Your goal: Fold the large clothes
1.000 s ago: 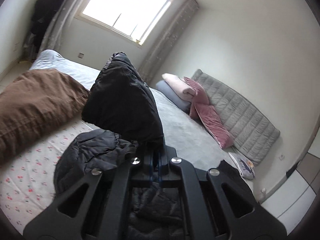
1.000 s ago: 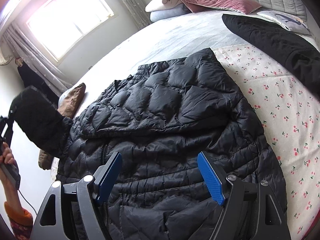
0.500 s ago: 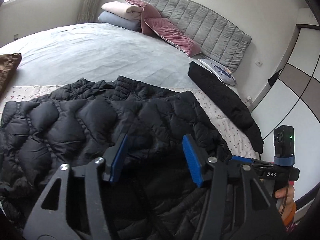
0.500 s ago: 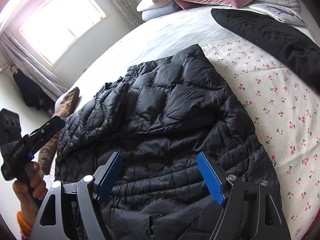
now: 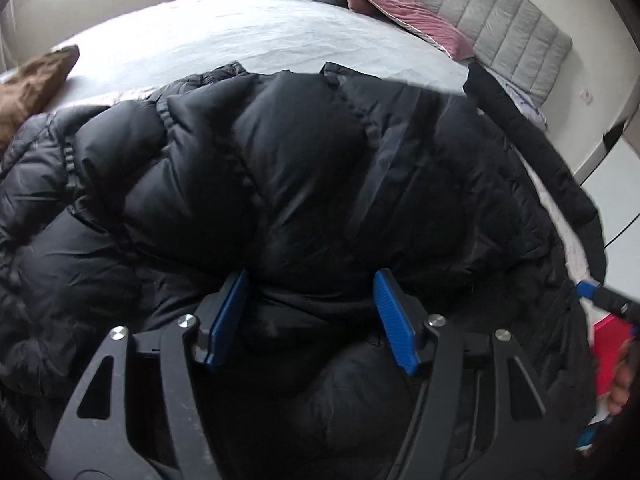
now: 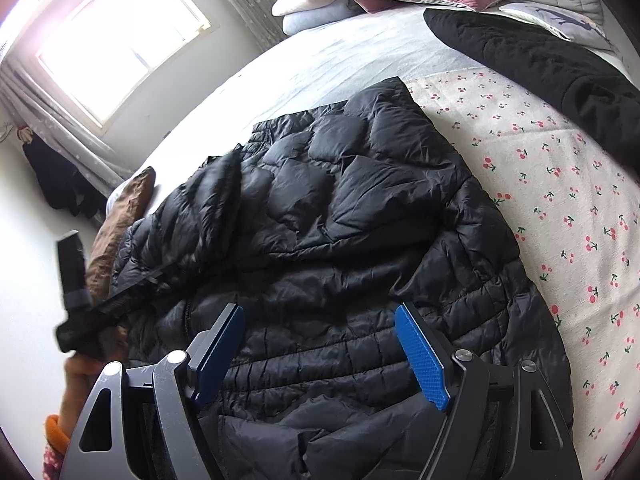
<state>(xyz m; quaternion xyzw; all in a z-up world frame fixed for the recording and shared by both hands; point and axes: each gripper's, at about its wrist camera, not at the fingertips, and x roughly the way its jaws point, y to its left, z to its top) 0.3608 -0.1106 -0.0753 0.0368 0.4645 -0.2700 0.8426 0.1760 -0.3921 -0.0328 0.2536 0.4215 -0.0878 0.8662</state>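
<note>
Left tool (image 5: 310,316) spread wide, low over black puffer jacket (image 6: 340,216); right tool (image 6: 320,354) wide, empty, hovering above hem.

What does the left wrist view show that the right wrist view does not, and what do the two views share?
Only the left wrist view shows the left tool from behind, open and close over the black puffer jacket. Only the right wrist view shows the window, the cherry-print sheet and the right tool, open above the jacket's hem. Both show the jacket, the pink pillow, the brown cushion and a second black garment.
</note>
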